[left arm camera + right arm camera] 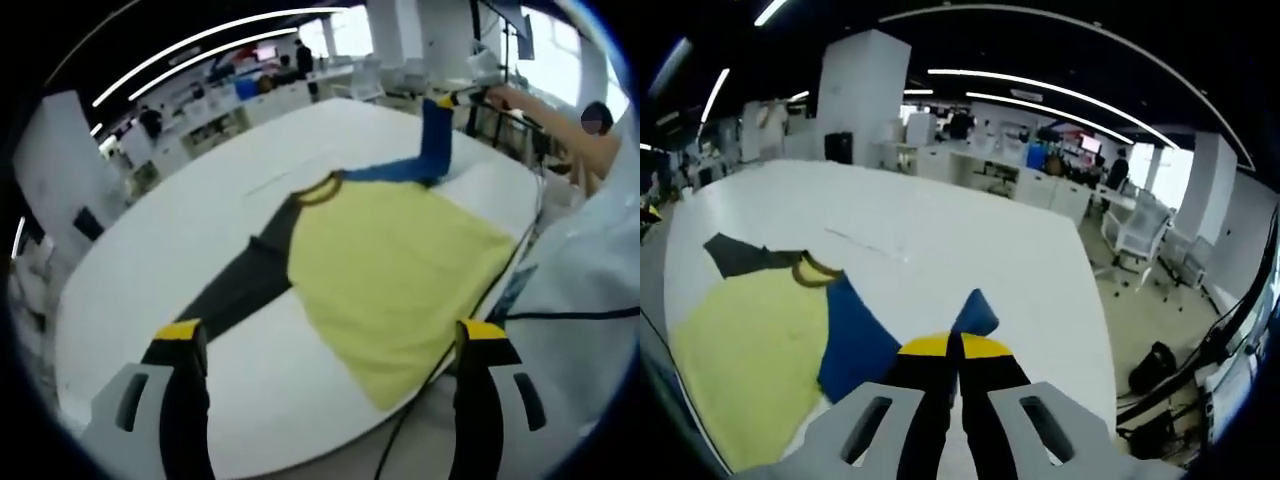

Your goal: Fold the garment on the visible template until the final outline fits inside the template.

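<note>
lying flat, yellow garment [390, 280]; right gripper [955, 352] pinches its blue sleeve [855, 345], left gripper [330, 335] open.

- The garment [390, 270] lies spread flat on the table [150, 270], near the table's edge in the left gripper view; one sleeve [240, 285] stretches out to its left across the tabletop
- The other sleeve [432, 140] rises off the table beyond the garment, held at its end by the right gripper [452, 100]
- The left gripper [330, 335] hovers before the garment, jaws apart
- In the right gripper view, the right gripper's jaws meet on the sleeve; chairs [1140, 235] stand to the table's right; desks [970, 165] lie behind it
</note>
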`<state>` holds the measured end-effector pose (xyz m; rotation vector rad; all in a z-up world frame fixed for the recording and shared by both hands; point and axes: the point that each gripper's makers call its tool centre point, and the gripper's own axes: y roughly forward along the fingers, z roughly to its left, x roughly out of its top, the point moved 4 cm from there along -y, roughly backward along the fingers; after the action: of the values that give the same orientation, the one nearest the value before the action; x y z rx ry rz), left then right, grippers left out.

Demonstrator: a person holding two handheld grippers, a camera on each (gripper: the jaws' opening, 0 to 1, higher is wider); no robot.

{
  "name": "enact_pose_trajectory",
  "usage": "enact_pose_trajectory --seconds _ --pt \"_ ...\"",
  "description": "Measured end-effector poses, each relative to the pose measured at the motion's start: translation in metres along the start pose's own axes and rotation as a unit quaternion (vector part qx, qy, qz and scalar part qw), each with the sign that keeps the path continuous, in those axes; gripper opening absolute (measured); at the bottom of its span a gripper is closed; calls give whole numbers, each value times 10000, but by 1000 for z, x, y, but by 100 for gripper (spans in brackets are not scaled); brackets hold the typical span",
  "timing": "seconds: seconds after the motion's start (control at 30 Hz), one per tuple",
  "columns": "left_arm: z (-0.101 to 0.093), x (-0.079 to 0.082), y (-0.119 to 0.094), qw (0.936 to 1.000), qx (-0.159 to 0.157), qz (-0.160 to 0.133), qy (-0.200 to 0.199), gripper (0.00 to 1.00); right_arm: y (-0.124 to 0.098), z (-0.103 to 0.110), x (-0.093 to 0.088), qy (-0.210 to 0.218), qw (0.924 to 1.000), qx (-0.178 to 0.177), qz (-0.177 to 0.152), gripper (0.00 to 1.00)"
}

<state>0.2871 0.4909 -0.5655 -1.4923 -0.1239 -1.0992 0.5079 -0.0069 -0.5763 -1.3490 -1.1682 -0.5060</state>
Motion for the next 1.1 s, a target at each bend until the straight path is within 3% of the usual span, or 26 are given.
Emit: enact_pose_trajectory --seconds 0.17,0.47,0.77,1.1 --pt "-6 -1 -2 9999 -139 48 15 100 8 4 11 -39 9999 70 -85 2" --pt "-3 -6 -7 10000 -3 61 -27 100 22 26 26 -232 9992 283 -128 2" --pt "-4 -8 -7 9999 20 116 -3 100 39 32 42 -308 9984 430 -175 2" --pt "-3 -12 -10 9998 78 169 -104 100 56 44 44 -340 9979 541 -72 2"
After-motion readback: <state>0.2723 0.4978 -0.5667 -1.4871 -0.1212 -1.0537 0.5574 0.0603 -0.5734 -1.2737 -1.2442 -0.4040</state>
